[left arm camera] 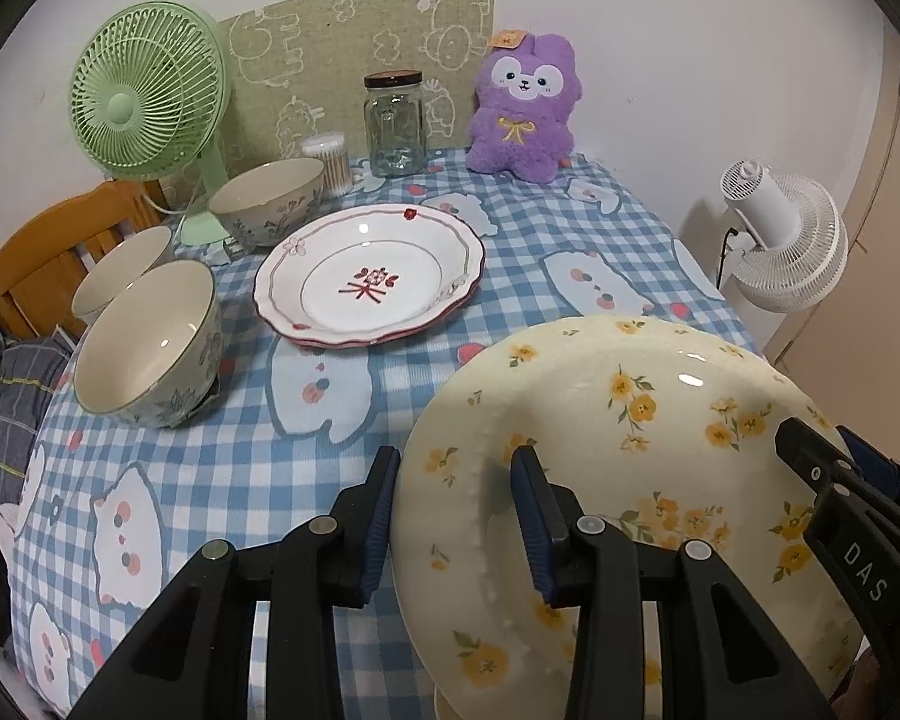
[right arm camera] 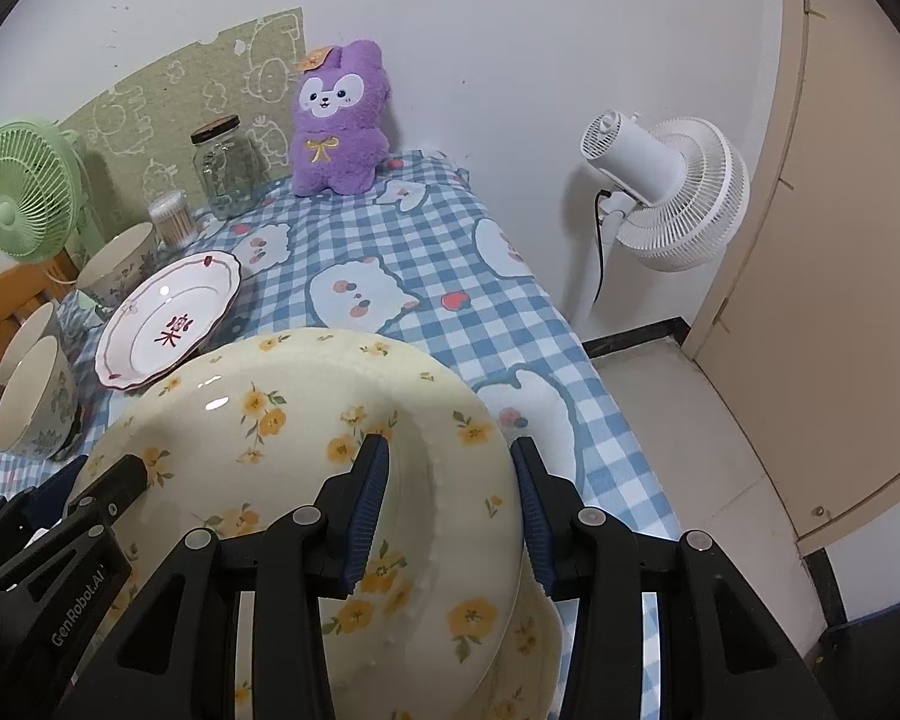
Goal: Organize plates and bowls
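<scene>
A cream plate with yellow flowers (left arm camera: 624,414) (right arm camera: 258,420) hangs tilted over the near part of the checked table. My left gripper (left arm camera: 456,516) is shut on its left rim, one pad outside and one inside. My right gripper (right arm camera: 450,504) is shut on its right rim, and its finger shows at the right edge of the left wrist view. A second cream floral plate (right arm camera: 531,630) peeks out beneath the held one. Farther back lies a white plate with red marks (left arm camera: 369,276) (right arm camera: 168,318) on a pink-rimmed one. Three floral bowls (left arm camera: 150,342) (left arm camera: 123,270) (left arm camera: 270,198) stand left of it.
Along the back stand a green fan (left arm camera: 144,102), a cotton-swab tub (left arm camera: 330,162), a glass jar (left arm camera: 395,120) and a purple plush (left arm camera: 525,108). A white floor fan (right arm camera: 666,192) and a door are to the right of the table. A wooden chair (left arm camera: 42,258) stands at the left.
</scene>
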A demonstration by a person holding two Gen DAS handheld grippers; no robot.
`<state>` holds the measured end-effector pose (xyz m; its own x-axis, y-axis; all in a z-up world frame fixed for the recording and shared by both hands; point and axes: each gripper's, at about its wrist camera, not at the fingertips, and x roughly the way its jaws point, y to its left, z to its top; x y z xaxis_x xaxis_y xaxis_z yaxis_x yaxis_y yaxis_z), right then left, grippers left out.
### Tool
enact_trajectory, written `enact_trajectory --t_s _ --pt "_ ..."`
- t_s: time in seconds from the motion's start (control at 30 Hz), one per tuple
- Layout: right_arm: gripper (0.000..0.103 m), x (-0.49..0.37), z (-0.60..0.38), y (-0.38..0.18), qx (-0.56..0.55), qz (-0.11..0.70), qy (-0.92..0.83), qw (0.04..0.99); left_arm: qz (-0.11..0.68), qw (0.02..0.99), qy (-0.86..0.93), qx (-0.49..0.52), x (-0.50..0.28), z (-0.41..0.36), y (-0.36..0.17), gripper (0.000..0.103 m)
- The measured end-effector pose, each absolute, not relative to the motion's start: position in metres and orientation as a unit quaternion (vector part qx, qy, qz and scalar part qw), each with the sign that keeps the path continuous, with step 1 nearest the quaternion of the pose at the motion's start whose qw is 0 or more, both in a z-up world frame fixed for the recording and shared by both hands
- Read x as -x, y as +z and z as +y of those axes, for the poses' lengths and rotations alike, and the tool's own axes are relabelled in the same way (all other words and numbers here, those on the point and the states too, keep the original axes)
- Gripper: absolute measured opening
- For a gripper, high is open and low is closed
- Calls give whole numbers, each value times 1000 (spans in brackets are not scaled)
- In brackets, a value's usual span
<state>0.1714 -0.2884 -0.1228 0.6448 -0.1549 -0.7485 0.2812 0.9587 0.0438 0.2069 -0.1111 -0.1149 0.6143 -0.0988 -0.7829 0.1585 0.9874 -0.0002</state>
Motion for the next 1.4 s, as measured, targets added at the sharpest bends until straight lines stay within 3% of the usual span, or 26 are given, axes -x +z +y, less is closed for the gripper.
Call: enact_trajectory --t_s 1.4 --pt "45 -120 -289 -153 -82 430 -121 891 452 887 -82 -45 -158 -112 -147 38"
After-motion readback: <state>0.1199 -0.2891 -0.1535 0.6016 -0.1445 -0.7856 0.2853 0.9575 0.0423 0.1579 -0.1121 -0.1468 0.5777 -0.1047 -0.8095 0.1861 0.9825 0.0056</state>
